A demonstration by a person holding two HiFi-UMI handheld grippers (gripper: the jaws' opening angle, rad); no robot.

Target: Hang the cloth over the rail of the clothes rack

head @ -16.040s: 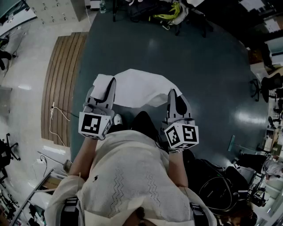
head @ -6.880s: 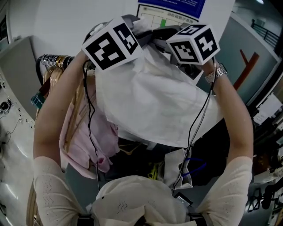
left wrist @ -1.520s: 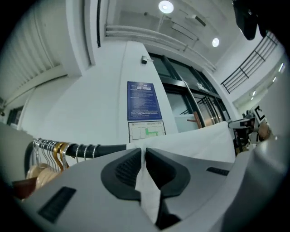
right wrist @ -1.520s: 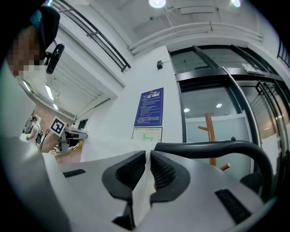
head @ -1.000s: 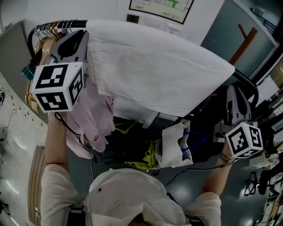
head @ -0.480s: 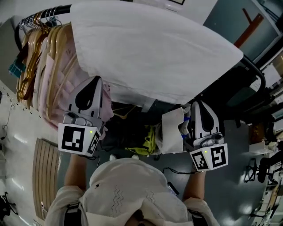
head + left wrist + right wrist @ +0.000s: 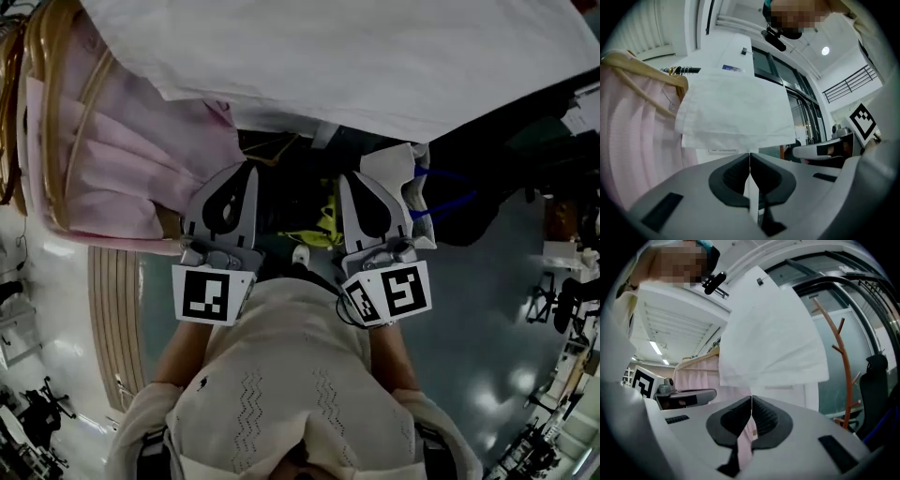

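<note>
**A:** How are the two tools held?

**B:** The left tool (image 7: 246,174) and the right tool (image 7: 348,180) are held side by side, close in front of the person, and both are pointed toward the rack. In the left gripper view the jaws of the left tool are seen pressed together, with nothing caught between them. In the right gripper view the same is seen of the right tool: the jaws are closed on nothing.

**A:** And where is the cloth found?

**B:** The white cloth (image 7: 356,56) is draped over the rail (image 7: 689,70), above and ahead of both tools and apart from the jaws. It is spread wide, and in each gripper view its lower edge is seen hanging above the tool's tips.

**A:** What is seen around it?

**B:** Pink garments (image 7: 122,159) on wooden hangers (image 7: 644,72) are hung to the left of the left tool, just beside the cloth's left edge. A reddish-brown coat stand (image 7: 834,343) is seen to the right of the right tool, past the cloth's far edge. The marker cubes (image 7: 211,293) are carried at the tools' rear ends, nearest the person. A dark floor (image 7: 487,281) is seen below and to the right of the right tool.
</note>
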